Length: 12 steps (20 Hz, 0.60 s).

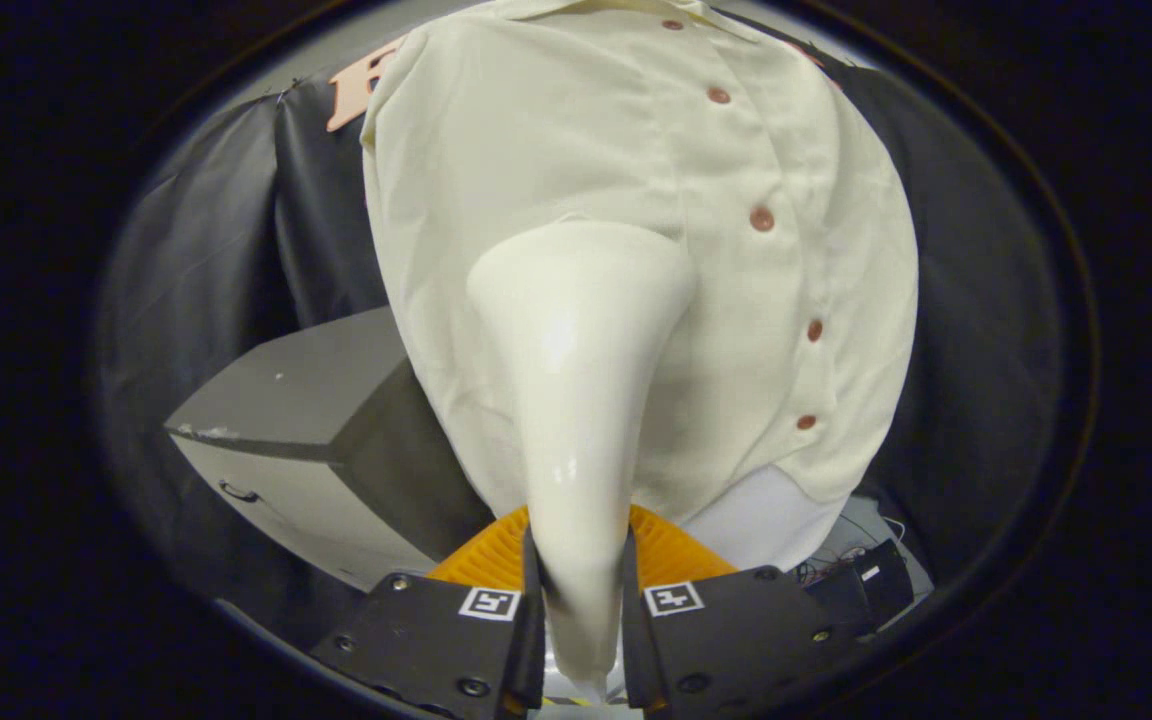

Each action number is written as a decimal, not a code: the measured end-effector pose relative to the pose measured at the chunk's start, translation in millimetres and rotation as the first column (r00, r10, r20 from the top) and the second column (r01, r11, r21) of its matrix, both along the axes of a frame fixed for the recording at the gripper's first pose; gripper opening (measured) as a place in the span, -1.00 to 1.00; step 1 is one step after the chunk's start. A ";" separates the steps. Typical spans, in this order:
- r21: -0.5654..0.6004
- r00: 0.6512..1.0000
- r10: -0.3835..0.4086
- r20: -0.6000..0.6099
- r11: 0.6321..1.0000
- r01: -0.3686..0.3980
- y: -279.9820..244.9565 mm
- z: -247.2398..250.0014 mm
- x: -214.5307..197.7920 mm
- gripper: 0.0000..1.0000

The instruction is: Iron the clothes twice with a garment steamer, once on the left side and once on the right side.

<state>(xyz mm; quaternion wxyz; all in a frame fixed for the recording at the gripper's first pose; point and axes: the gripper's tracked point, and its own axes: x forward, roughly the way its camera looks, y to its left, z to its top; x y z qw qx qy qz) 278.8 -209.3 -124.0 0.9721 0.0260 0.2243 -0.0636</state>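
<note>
Steamer (576,400), cream and glossy, sat clamped between the two fingers of the gripper (581,590), both pressing on its narrow handle end, jaws narrow around it. Its wide head reached forward beyond the fingers and lay against, or just short of, the shirt (556,130); contact could not be told for certain. Shirt was pale cream, hanging upright in front of the booth's dark cloth wall (976,330), with a column of reddish buttons (761,218) running down beside the steamer head, on the far side from the grey box. Head sat over the panel on the other side of that placket, roughly mid-height. A white lining or underlayer (766,520) showed below the hem. A grey box (306,400) stood low, next to the shirt. Some wires and a dark bracket (871,575) were near the fingers. Judged handling: steamer body looked hard, smooth, likely slippery plastic, tapering, so the grip belonged on the slim handle where the fingers already were; a loose hold could let it twist. Shirt looked thin, soft, light, would swing or bunch if pushed hard, so light gliding pressure seemed right. Which of the two passes this was could not be told.
</note>
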 end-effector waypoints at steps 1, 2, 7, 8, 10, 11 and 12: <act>-0.001 1.000 0.006 -0.020 1.000 -0.006 -0.5 -13.4 -2.8 -0.38; 0.000 0.999 0.006 -0.043 1.000 -0.006 -1.4 -26.4 -7.0 -0.38; -0.009 0.994 -0.010 -0.110 1.000 0.009 -5.0 -72.5 -20.9 -0.38; -0.004 0.993 -0.015 -0.121 1.000 0.014 -5.5 -80.7 -22.3 -0.38; -0.002 0.988 -0.013 -0.151 1.000 0.013 -2.0 -96.2 -28.1 -0.38; 0.001 0.987 -0.014 -0.163 1.000 0.014 -1.9 -105.4 -31.9 -0.38; 0.008 0.985 -0.017 -0.171 1.000 0.019 -0.5 -112.1 -33.1 -0.37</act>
